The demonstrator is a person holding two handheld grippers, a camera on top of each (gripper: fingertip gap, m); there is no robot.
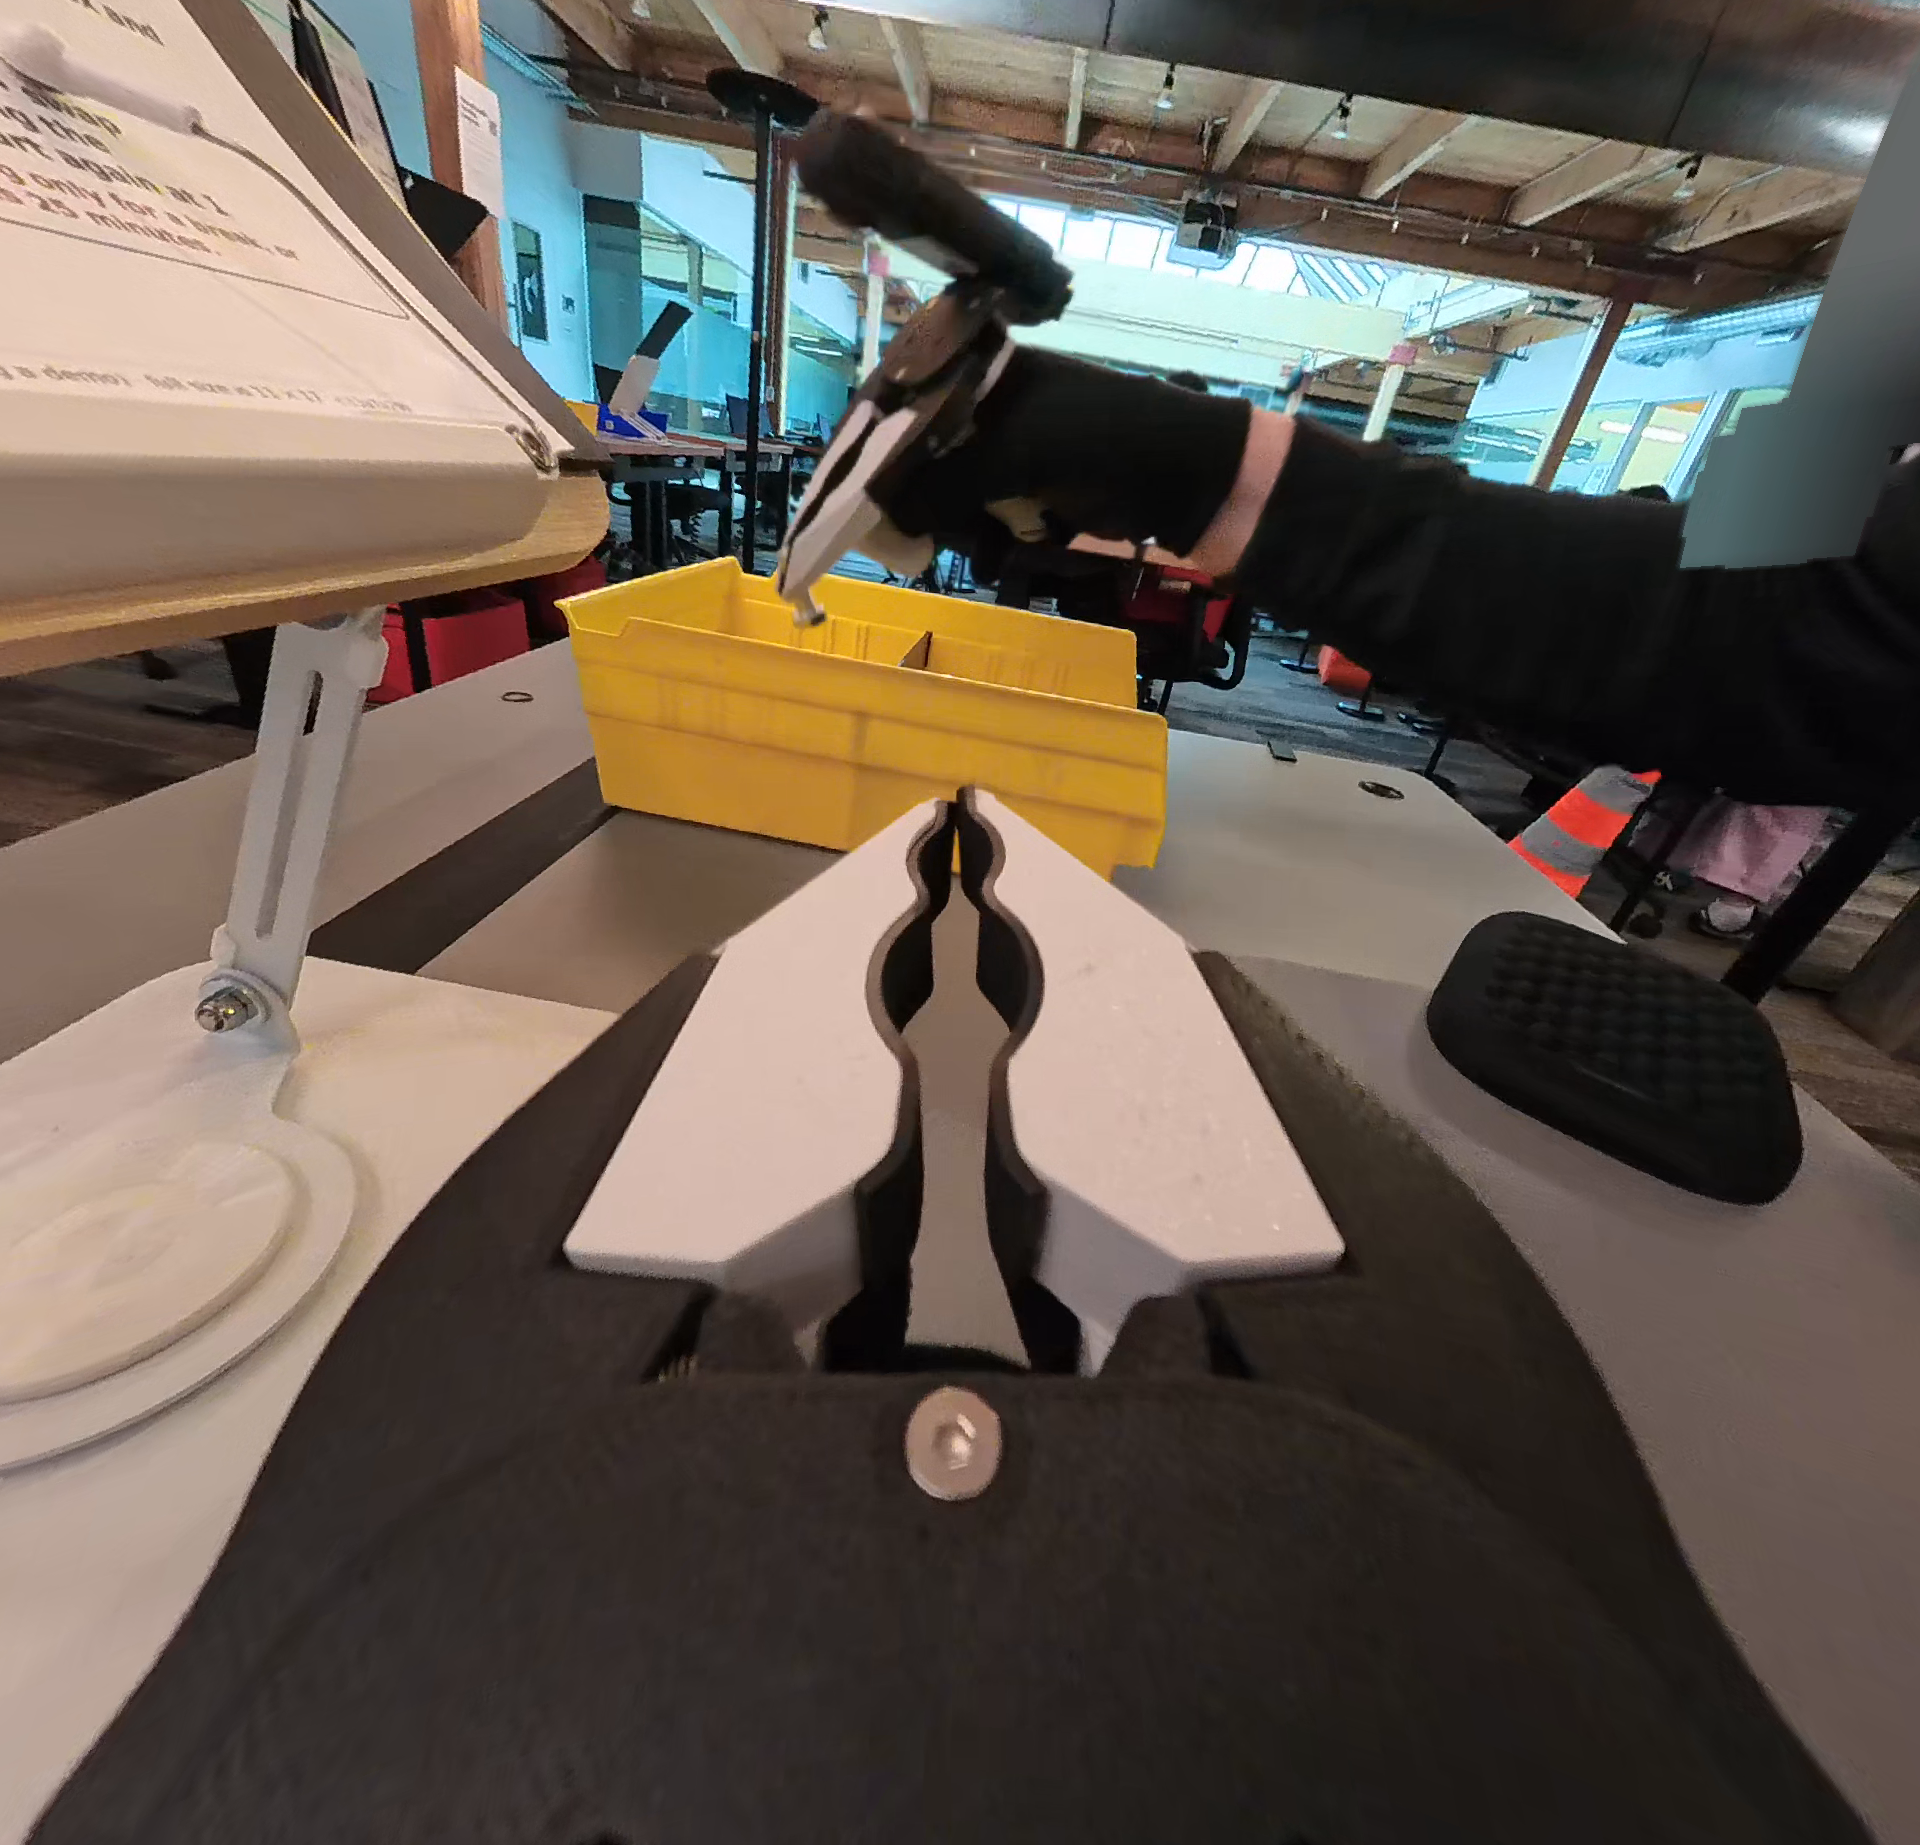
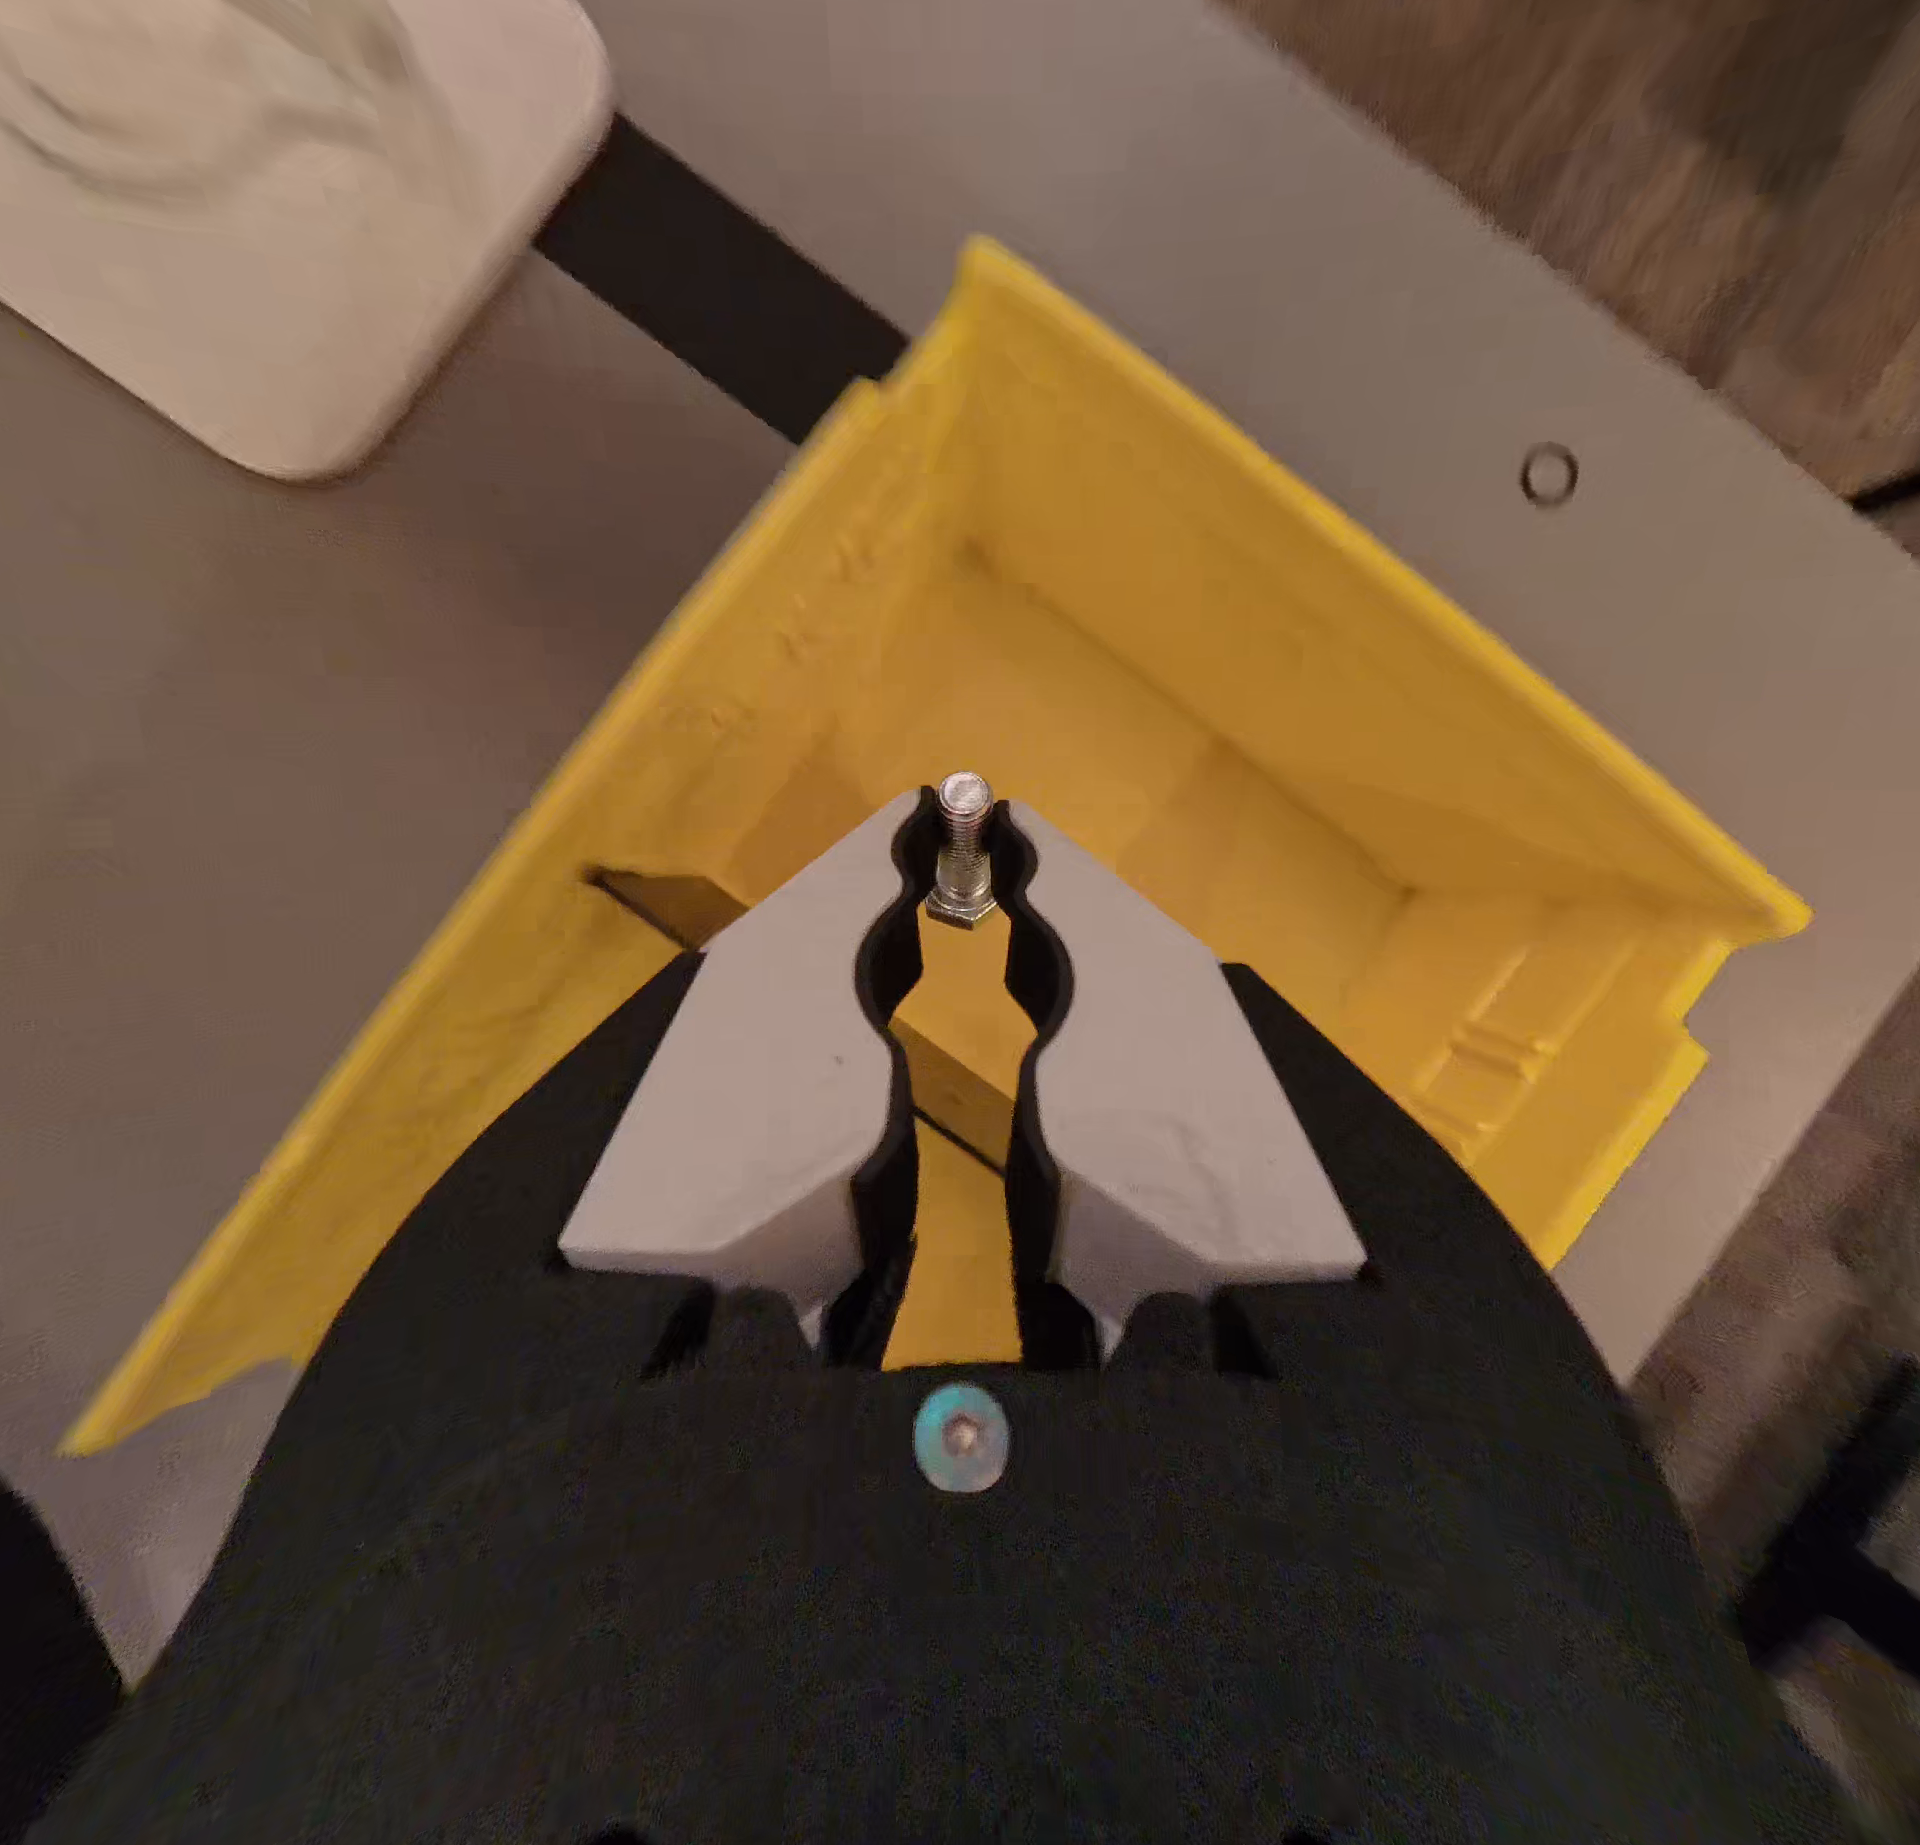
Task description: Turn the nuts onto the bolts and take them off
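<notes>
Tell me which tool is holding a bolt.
The right tool, above the yellow bin, pinches a bolt at its tips; the left tool is shut on nothing.

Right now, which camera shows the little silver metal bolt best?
The right wrist view: the silver metal bolt sits close and sharp, pinched at the right gripper tips. The left wrist view shows it tiny and distant.

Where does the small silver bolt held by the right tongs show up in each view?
Left wrist view: small silver bolt upper centre, pinched at the distant right tongs' tips, above the bin's rim.
Right wrist view: bolt centre, clamped between the tong tips, threaded end pointing away.
Shared landmark: yellow plastic bin.
</notes>
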